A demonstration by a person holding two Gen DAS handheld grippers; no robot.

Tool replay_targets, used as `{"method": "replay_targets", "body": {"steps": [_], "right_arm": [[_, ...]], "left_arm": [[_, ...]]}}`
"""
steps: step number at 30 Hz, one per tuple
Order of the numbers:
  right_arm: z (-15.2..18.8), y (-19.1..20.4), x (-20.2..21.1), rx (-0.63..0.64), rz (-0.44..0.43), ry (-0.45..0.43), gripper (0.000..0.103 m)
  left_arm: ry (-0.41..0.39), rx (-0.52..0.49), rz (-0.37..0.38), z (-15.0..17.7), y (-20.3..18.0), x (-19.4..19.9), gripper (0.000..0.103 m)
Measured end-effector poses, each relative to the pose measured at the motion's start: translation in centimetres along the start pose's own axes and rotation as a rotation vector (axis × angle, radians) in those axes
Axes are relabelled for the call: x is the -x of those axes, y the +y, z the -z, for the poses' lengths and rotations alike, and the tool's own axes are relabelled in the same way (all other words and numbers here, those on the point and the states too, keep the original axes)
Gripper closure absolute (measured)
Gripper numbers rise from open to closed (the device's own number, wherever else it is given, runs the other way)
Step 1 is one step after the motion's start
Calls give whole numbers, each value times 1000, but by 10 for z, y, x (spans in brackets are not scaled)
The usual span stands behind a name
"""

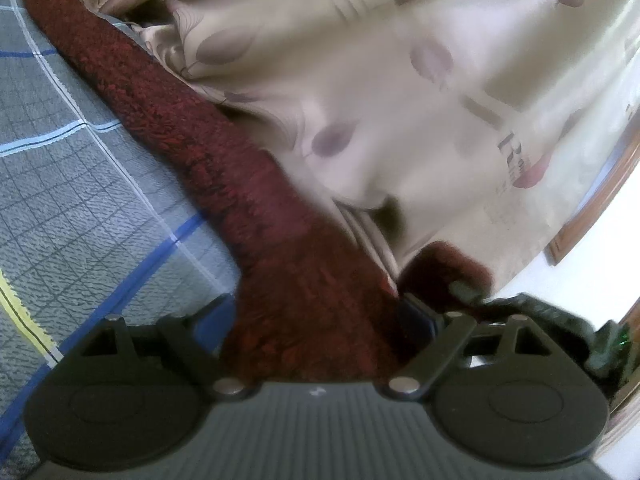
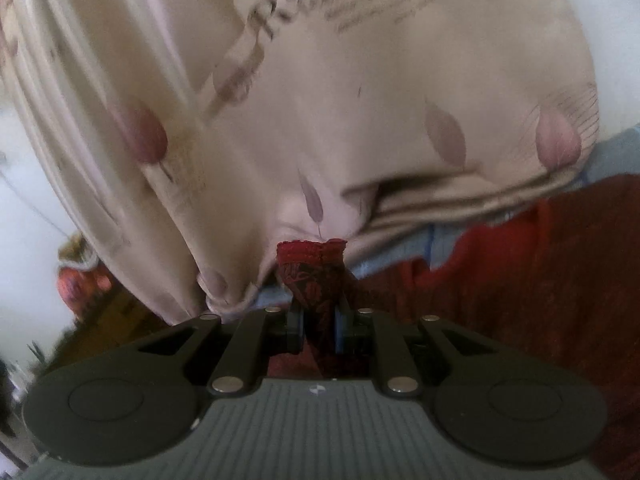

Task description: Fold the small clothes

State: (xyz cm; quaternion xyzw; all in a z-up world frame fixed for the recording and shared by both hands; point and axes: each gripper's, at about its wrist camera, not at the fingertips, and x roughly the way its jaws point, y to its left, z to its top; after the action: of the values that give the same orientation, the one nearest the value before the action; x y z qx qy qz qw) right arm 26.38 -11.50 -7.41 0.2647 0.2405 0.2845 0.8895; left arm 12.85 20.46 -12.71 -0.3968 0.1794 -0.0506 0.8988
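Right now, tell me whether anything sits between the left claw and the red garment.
Nothing visible does. The left claw is open with the red garment lying directly between its fingers. The right claw already pinches its hem.

A rough, nubby dark red knit garment [image 1: 188,128] is seen on matt, crinkled checked cloth [image 1: 72,184]. Smooth, faintly glossy beige printed fabric [image 1: 400,92] lies beside it.
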Motion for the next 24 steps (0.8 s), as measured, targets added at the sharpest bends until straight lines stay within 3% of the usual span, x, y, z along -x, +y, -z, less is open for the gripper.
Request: {"method": "replay_targets", "body": {"steps": [6, 13, 18, 20, 21, 24], "right_arm": [[16, 6, -25, 18, 10, 53, 83], [29, 3, -45, 0, -11, 103, 72], [29, -3, -52, -65, -65, 107, 54], [26, -6, -38, -105, -106, 60, 34], [23, -6, -28, -114, -111, 33, 29], [13, -11, 2, -144, -154, -13, 27]], "left_arm": [[-6, 11, 10, 0, 1, 0, 15], [-9, 15, 11, 0, 2, 1, 15], [-10, 17, 10, 0, 2, 2, 15], [-9, 17, 9, -1, 3, 1, 15], [-9, 16, 8, -1, 3, 1, 15], [-8, 16, 8, -2, 3, 1, 15]]}}
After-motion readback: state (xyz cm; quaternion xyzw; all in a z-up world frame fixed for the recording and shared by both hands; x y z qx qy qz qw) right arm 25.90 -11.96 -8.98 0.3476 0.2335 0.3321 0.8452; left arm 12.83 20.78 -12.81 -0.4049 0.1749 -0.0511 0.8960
